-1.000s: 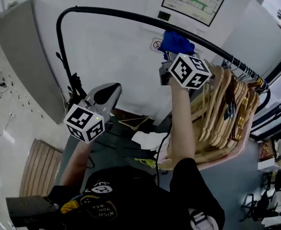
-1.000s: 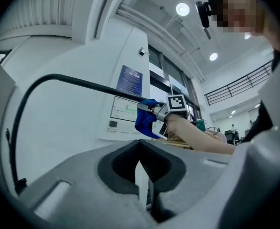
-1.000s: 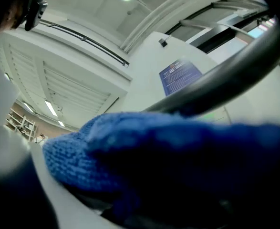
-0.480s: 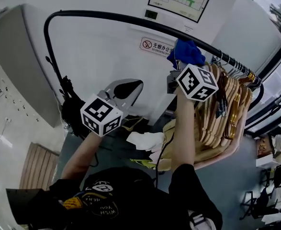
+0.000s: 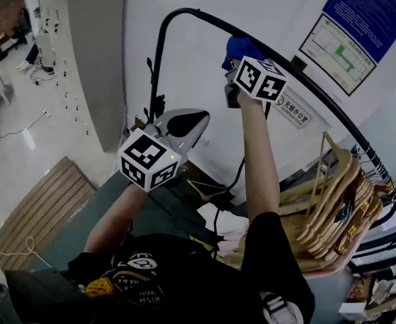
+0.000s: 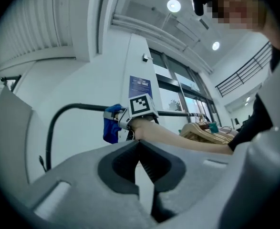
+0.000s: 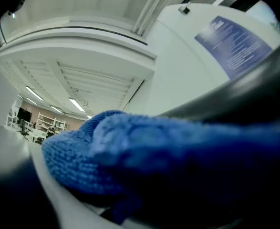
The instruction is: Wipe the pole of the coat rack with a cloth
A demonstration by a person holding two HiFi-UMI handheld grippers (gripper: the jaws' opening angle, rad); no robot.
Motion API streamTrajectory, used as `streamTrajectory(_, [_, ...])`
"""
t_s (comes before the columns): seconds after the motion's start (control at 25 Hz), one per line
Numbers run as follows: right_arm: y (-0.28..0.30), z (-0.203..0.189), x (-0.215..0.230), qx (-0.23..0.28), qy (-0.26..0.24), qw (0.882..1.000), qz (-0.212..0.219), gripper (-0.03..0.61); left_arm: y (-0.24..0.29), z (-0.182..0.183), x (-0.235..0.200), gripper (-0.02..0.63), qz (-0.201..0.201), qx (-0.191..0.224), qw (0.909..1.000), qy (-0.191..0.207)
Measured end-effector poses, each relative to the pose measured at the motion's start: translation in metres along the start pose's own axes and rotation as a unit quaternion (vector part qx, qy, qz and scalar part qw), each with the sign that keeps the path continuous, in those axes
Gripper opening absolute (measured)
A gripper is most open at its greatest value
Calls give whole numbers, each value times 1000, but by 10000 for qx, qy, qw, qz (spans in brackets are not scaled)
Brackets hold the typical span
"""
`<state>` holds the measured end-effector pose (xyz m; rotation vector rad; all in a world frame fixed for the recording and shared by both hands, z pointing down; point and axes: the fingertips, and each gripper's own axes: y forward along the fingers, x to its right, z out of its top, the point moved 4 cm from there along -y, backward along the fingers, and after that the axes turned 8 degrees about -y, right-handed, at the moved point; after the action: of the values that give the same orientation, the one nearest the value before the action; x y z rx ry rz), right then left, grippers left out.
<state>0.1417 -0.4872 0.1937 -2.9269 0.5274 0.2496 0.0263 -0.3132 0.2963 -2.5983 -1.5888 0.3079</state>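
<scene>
The coat rack's black pole (image 5: 158, 63) rises at the left, bends over and runs down to the right. A blue cloth (image 5: 237, 44) sits on the pole just past the bend. My right gripper (image 5: 239, 61) is raised to the pole and shut on the cloth, its fingertips hidden in it. In the right gripper view the cloth (image 7: 154, 151) fills the frame, pressed under the pole (image 7: 235, 94). My left gripper (image 5: 199, 119) hangs lower, apart from the rack, shut with nothing in it. The left gripper view looks past its own jaws (image 6: 139, 144) at the cloth (image 6: 111, 128) and pole (image 6: 77, 107).
Several wooden hangers (image 5: 332, 194) crowd the right end of the pole. A grey cabinet (image 5: 96, 59) stands against the white wall at the left. Posters (image 5: 359, 32) hang behind the rack. A slatted wooden board (image 5: 36, 208) lies on the floor.
My right gripper has slid the cloth left along the pole toward the bend, away from the hangers. The head view has swung left. The left gripper stays low and shut.
</scene>
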Motion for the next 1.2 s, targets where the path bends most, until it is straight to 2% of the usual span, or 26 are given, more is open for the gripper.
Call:
streamTrajectory(0.16, [78,-1,-37,-204,168,9990,357,12,-44,20,-37,0,574,60,9983,122])
streamTrajectory(0.28, [107,0,-54,-254,329,9977,538,12,-63,26,-46,0,746,69,9971,155])
streamTrajectory(0.4, [94,2,-55,8,707,9955,625,12,-67,26,-45,0,734,-3,9972,153])
streamTrajectory(0.52, [48,3,-35,337,805,9952,432,12,-55,28,-34,0,434,2,9990,80])
streamTrajectory(0.64, [-14,5,-1,517,718,9961,-20,14,-33,22,-16,0,-5,-43,10000,58])
streamTrajectory(0.8, [-124,10,52,633,427,9915,-1049,15,7,-2,17,0,-698,-236,9971,-195])
streamTrajectory(0.88, [-184,13,81,721,253,9827,-1688,15,28,-18,40,0,-1083,-406,9929,-275])
streamTrajectory(1.04, [-289,18,133,977,88,9508,-2939,15,57,-40,75,0,-1641,-687,9832,-405])
streamTrajectory(1.12, [-320,18,141,1148,126,9425,-3138,15,64,-47,83,0,-1700,-710,9818,-458])
streamTrajectory(1.2, [-332,15,124,1286,60,9503,-2835,12,69,-54,88,0,-1656,-628,9830,-490])
